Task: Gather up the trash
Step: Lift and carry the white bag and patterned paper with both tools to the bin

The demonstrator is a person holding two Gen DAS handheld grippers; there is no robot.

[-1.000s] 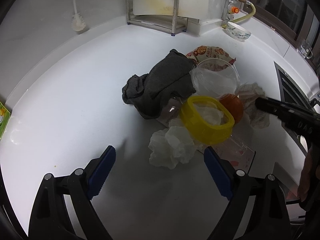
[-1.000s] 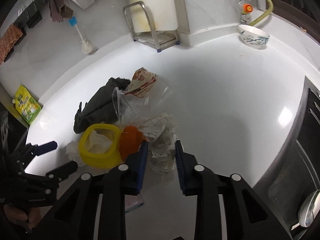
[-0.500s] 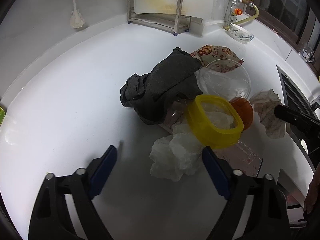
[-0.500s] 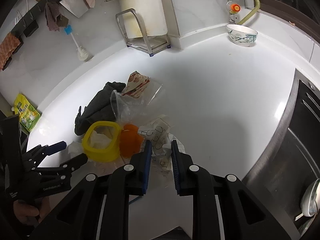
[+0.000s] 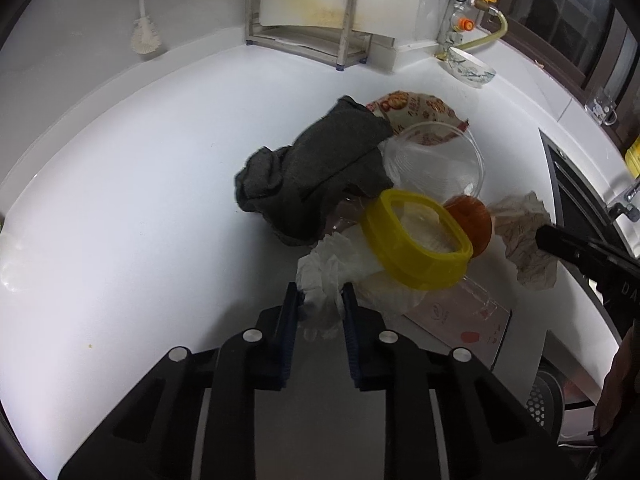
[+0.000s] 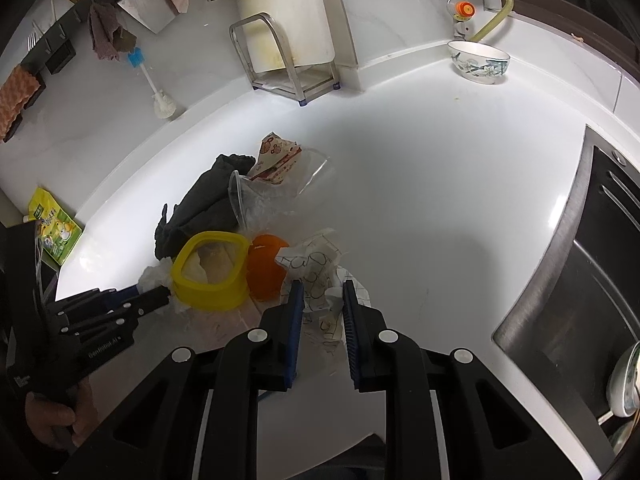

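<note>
1. Your left gripper (image 5: 320, 300) has just been closing, and its blue pads now pinch the near edge of the white tissue (image 5: 332, 268). The tissue lies on the white counter (image 5: 140, 208), at the near side of the trash pile.
2. Your right gripper (image 6: 323, 300) is shut on the printed paper (image 6: 316, 264), a crumpled sheet at the right end of the pile. In the left view this paper sits at the far right, by the dark tip of that gripper.
3. The yellow tub (image 5: 416, 240) lies tilted just behind the tissue, touching it. The orange cup (image 5: 472, 222) lies just to the right of the tub.
4. The grey cloth (image 5: 316, 176) is heaped on the left and far side of the pile. To its right lies a clear cup (image 5: 436, 164) on its side, and behind that a red patterned wrapper (image 5: 416, 110).
5. A flat clear packet (image 5: 468, 316) lies under the tub, on the near right.
6. At the far wall stand a metal rack (image 5: 304, 20) and a bowl (image 5: 472, 70); a brush (image 5: 146, 36) hangs on the left.
7. On the right of the counter you see a steel sink (image 6: 580, 280).
</note>
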